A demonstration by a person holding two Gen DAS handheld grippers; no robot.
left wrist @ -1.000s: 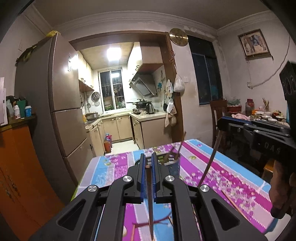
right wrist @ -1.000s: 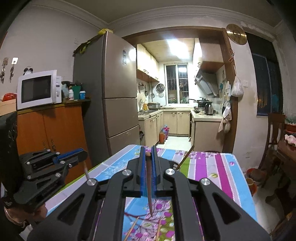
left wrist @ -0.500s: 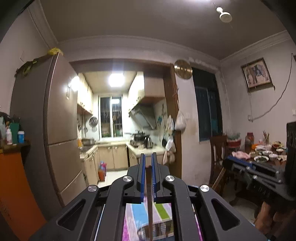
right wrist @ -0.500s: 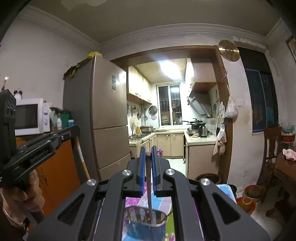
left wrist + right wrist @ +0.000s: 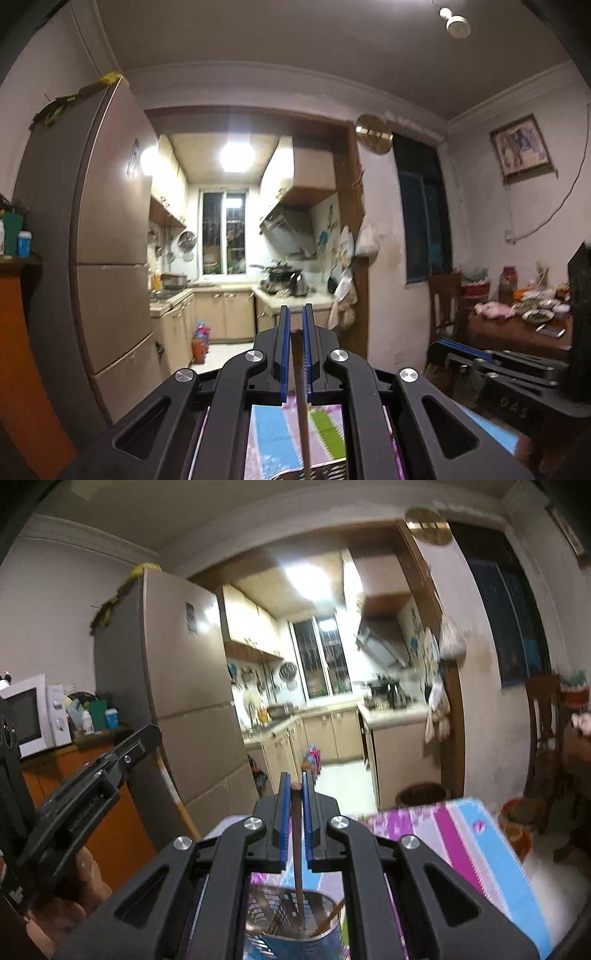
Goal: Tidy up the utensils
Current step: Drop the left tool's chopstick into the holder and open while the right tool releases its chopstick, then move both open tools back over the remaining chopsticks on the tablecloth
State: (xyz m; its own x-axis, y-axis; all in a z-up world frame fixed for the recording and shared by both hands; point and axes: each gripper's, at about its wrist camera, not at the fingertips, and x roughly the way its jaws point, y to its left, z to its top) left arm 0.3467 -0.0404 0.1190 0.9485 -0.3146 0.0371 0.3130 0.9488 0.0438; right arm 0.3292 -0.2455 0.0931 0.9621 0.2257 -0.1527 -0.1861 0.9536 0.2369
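Observation:
My left gripper is shut on a wooden chopstick that hangs down toward the rim of a metal utensil holder at the bottom edge. My right gripper is shut on a dark chopstick whose lower end is inside the perforated metal utensil holder, which holds other utensils. The holder stands on a table with a pink, blue and green cloth. The left gripper also shows at the left of the right wrist view, and the right gripper at the right of the left wrist view.
A tall fridge and an orange cabinet with a microwave stand to the left. The kitchen doorway is ahead. A wooden chair and a dining table with dishes stand to the right.
Both grippers tilted up and moved over the holder, each keeping its chopstick. The right chopstick's tip went down into the holder; the right view rolled to the right.

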